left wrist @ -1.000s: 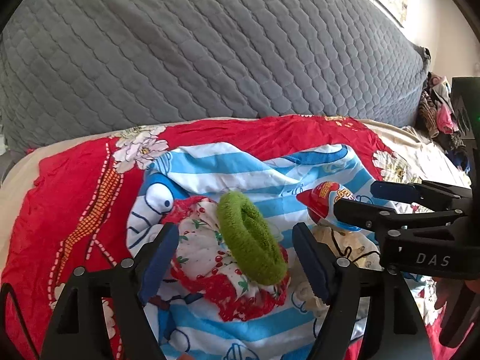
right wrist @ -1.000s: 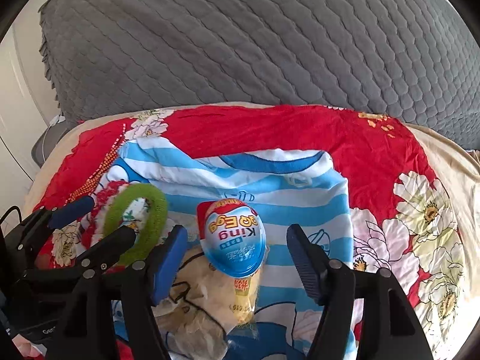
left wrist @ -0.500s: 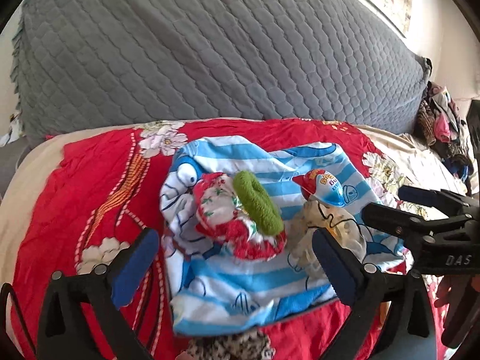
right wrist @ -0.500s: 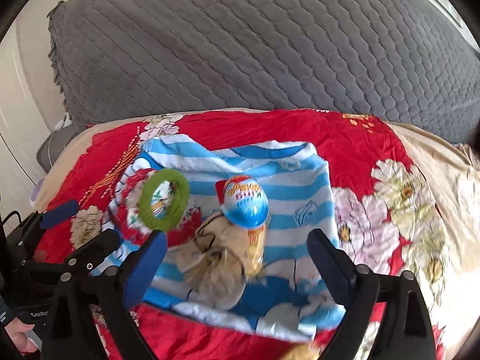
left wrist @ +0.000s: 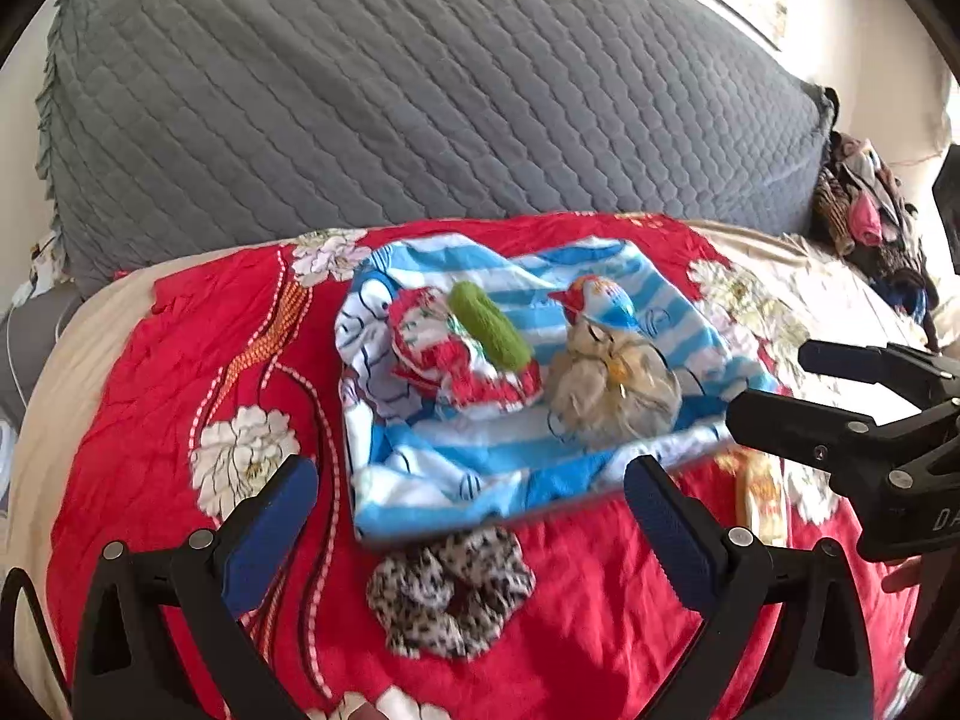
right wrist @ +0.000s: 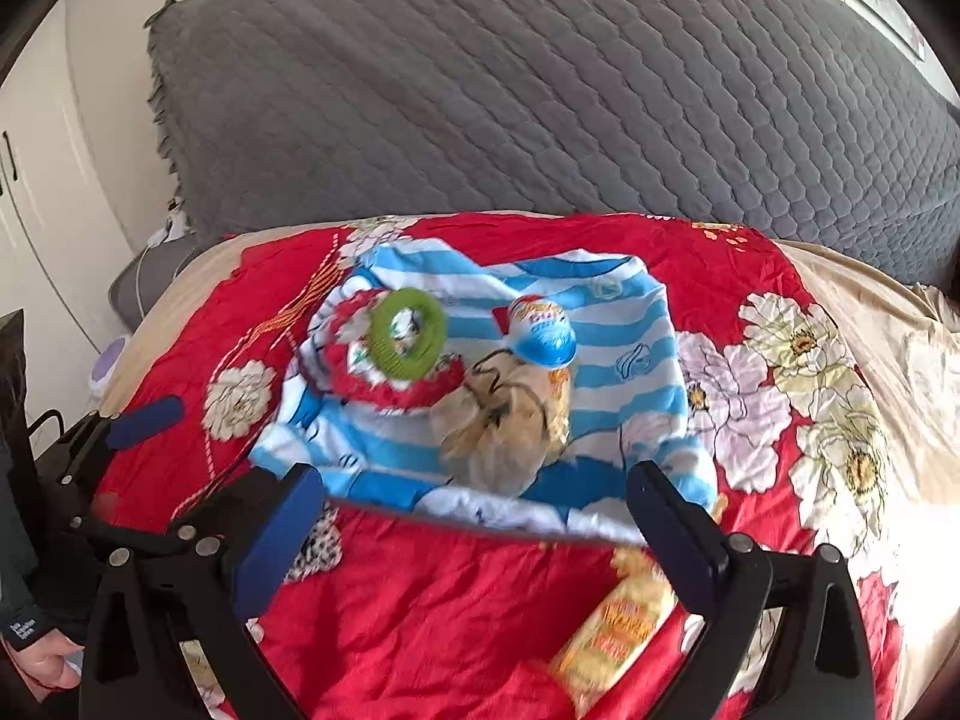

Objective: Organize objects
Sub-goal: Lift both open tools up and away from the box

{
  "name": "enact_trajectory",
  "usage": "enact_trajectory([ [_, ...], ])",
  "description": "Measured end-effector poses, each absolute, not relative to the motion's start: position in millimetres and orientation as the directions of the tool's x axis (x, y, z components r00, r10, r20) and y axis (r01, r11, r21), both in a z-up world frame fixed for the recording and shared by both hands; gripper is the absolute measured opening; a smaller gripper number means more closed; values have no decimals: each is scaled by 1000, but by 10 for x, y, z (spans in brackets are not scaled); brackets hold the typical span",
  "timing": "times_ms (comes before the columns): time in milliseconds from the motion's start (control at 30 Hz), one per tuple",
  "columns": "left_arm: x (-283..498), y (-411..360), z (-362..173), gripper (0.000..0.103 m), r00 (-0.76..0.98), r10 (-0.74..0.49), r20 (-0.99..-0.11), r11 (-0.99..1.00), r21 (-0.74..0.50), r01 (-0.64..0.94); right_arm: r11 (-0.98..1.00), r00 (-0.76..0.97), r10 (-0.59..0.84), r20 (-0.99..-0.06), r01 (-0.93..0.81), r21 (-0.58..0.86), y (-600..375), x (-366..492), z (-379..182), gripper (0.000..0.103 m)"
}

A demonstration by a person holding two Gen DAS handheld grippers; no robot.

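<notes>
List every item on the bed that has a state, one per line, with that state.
Blue-and-white striped cloth: spread flat on the red floral bedspread, carrying items.
Green fuzzy ring: resting on a red-and-white floral pouch.
Blue-and-red egg-shaped toy: on the cloth, atop a beige drawstring pouch.
Leopard-print scrunchie: off the cloth.
Yellow snack packet: off the cloth.
Left gripper: open, empty.
Right gripper: open, empty.

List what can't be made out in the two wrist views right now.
- Leopard-print scrunchie: right wrist view, mostly hidden behind the right claw finger; whole in the left view.
- Yellow snack packet: print blurred in the right view; in the left view only a blurred sliver shows.
- Egg-shaped toy: label too blurred to read.
- Beige pouch: contents hidden by its fabric.
</notes>
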State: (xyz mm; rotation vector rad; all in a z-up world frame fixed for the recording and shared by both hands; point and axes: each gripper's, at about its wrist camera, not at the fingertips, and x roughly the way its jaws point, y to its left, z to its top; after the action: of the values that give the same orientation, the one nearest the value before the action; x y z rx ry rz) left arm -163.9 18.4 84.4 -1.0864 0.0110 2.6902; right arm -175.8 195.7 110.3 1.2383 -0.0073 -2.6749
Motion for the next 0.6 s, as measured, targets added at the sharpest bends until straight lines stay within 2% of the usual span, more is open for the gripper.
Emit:
enact_trajectory([
  [600,-1072,-16,620,102,-672,210,-710,-976,-114,-185,-987,-631,-144,-762,143,68,1960,-1062,1051,102],
])
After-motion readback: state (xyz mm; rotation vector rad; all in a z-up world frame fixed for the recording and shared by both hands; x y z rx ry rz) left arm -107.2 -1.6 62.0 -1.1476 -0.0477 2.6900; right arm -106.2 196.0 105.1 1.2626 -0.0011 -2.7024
